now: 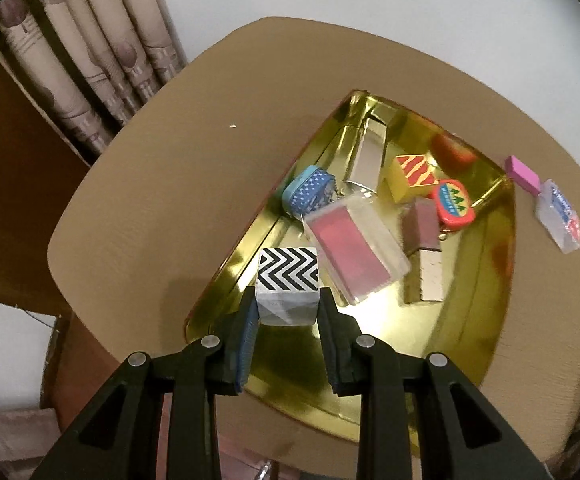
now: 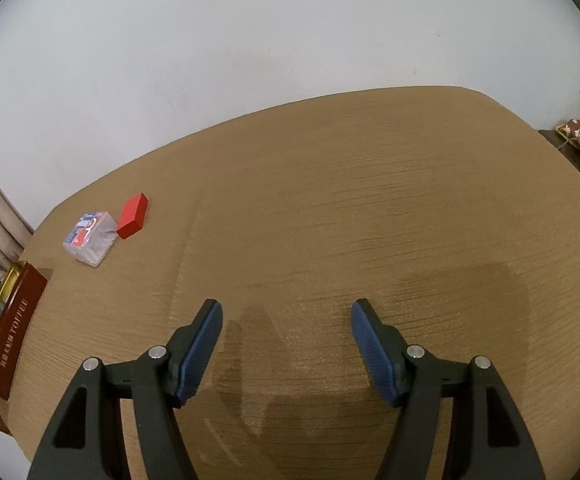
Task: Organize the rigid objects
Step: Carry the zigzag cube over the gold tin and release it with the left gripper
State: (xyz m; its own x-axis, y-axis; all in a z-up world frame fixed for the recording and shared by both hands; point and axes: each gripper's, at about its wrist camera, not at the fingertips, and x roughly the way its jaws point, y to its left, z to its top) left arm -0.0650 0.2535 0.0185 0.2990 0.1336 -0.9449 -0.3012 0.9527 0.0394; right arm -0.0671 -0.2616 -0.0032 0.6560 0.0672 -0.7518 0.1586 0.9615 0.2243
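Note:
My left gripper (image 1: 287,300) is shut on a block with a black-and-white zigzag top (image 1: 288,280) and holds it above the near left rim of a gold tray (image 1: 486,304). The tray holds several small things: a blue dotted tin (image 1: 308,190), a clear case with a red insert (image 1: 356,248), a yellow and red block (image 1: 412,178), a red oval tin (image 1: 454,202) and a mirrored box (image 1: 366,158). A pink block (image 1: 522,172) and a clear plastic box (image 1: 558,216) lie on the table right of the tray. My right gripper (image 2: 286,316) is open and empty over bare table.
The tan table (image 2: 370,200) stands against a white wall. In the right wrist view the red block (image 2: 132,216) and the clear box (image 2: 90,238) lie at far left, beside the tray's dark red edge (image 2: 14,328). Curtains (image 1: 82,52) hang left of the table.

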